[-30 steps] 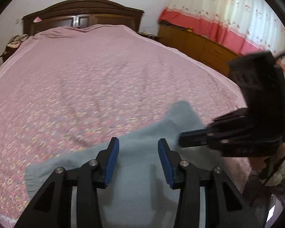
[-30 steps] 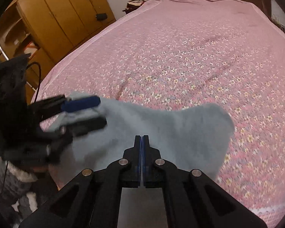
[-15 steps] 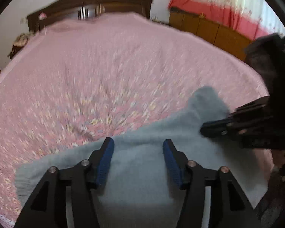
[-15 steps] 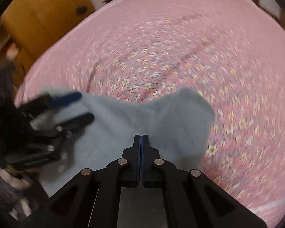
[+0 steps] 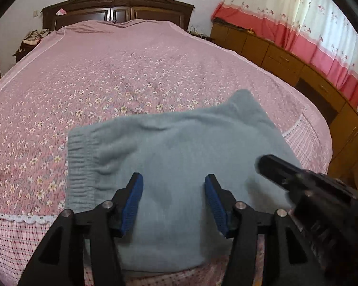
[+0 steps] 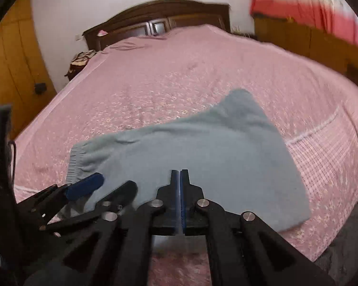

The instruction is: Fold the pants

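Note:
The grey-blue pants (image 5: pixel 179 147) lie folded near the foot edge of the pink floral bed (image 5: pixel 107 71), with the ribbed waistband on the left. My left gripper (image 5: pixel 174 193) hovers over their near half, open, with cloth under the gap but no pad pressing on it. In the right wrist view the pants (image 6: pixel 202 147) lie just ahead of my right gripper (image 6: pixel 180 174), which is shut with nothing visible between its pads. The left gripper (image 6: pixel 117 182) shows at that view's lower left. The blurred right gripper (image 5: pixel 265 163) reaches over the pants' right side.
A dark wooden headboard (image 5: pixel 117 2) closes the far end of the bed. Low wooden cabinets (image 5: pixel 286 59) under a red and white curtain (image 5: pixel 298 23) run along the right. A yellow wardrobe (image 6: pixel 12 59) stands on the left, next to a cluttered nightstand (image 5: pixel 33 38).
My left gripper opened wider and drew back toward the bed's foot edge. My right gripper, still shut, swung round from the pants' right end to face the headboard beside the left one.

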A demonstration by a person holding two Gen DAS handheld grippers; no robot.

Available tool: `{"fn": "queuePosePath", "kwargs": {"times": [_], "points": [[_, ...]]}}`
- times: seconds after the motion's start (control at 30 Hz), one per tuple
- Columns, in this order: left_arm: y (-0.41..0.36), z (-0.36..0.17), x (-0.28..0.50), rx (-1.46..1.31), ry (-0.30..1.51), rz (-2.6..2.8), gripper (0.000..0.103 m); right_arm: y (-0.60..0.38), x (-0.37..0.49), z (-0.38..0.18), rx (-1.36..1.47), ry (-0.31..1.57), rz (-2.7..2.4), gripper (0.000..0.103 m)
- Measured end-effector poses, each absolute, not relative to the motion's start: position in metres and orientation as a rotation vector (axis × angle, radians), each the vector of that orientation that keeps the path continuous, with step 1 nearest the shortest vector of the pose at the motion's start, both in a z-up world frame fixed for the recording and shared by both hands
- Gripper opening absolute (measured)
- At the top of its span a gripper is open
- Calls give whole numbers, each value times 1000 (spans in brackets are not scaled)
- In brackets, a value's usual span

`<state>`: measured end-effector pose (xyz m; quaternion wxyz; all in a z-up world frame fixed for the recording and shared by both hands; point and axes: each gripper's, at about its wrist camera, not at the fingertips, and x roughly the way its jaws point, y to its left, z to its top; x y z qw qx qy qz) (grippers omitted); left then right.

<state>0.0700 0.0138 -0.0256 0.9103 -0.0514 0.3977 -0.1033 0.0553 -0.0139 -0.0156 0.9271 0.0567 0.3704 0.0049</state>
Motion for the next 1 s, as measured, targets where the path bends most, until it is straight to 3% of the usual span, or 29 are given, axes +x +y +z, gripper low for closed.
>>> {"fn": "queuePosePath", "kwargs": {"times": [0.1,0.23,0.43,0.57,0.77,0.9,1.0], "points": [[19,-34,65,-145,832,-205,56,-13,51,-20,79,724,-11,3],[20,-37,63,-127,833,-201,56,-21,63,-52,103,861,-12,3],[34,-23,41,-159,735,-190,56,-35,47,-31,123,685,-1,3],[43,-42,49,-169,809,-165,56,-40,64,-61,139,820,-12,3],[32,-27,34,-101,731,-165,58,-74,26,-51,208,535,27,3],[37,-43,43,-91,805,-92,60,-121,40,-77,421,656,-63,1],[32,-37,37,-64,774,-85,60,-129,34,-73,453,610,-66,0]]}}
